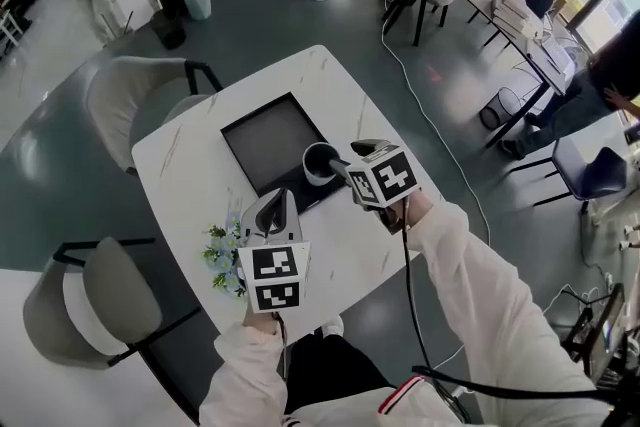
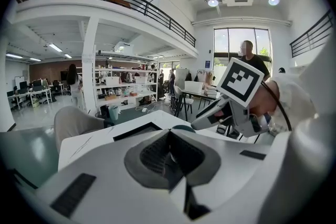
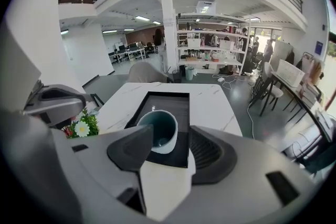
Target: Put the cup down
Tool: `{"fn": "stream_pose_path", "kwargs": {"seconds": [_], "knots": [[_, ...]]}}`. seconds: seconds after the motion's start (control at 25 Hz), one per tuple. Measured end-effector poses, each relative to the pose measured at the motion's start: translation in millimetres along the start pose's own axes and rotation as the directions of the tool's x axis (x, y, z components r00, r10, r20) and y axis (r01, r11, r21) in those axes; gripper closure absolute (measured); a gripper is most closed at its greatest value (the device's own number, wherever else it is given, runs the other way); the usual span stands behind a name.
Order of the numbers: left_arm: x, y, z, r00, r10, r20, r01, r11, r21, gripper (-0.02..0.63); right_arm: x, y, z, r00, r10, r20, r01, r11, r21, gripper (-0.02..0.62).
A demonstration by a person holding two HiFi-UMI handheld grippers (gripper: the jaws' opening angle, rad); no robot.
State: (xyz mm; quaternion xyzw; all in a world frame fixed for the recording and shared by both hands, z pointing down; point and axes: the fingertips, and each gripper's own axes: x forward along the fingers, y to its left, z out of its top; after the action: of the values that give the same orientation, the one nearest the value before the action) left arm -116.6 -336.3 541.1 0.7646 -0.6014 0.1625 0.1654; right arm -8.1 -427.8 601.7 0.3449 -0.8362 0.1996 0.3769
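My right gripper reached over the near end of the black tray. Its fingers were spread wider than the cup that sat between them. In the right gripper view a strip of bare tray showed between the cup and my right-hand finger. My left-hand finger overlapped the cup's rim, and I could not tell whether it touched. The cup, white outside and teal inside, stood on the tray at the edge nearest me, its mouth open toward my camera.

My left gripper hovered over the table's near-left side with its fingers clenched on nothing, just beside a small bunch of flowers.

The far two-thirds of the tray lay bare. Around it the white marbled table was open to its far corner and along its right edge. One grey chair stood at the table's left edge, and another stood at the near-left corner. A black cable hung from my right gripper down past the table's near edge.

The marker cubes on both grippers bore black-and-white square patterns. Print on the distant shelves was too small to read.
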Motion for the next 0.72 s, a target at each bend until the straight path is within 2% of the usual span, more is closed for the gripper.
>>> {"fn": "stream_pose_path", "kwargs": {"seconds": [0.48,0.72], "knots": [[-36.3,-33.9,13.4,1.0,-0.006,0.028,0.005,0.999,0.046,0.598,-67.9,20.3,-11.5,0.996,0.021,0.085,-0.023,1.0,0.02,0.377],[-56.5,-45.2,23.6,0.999,-0.011,0.038,0.009,0.997,0.072,0.598,-110.0,38.5,-8.9,0.987,0.017,0.16,-0.021,1.0,0.019,0.379]]}}
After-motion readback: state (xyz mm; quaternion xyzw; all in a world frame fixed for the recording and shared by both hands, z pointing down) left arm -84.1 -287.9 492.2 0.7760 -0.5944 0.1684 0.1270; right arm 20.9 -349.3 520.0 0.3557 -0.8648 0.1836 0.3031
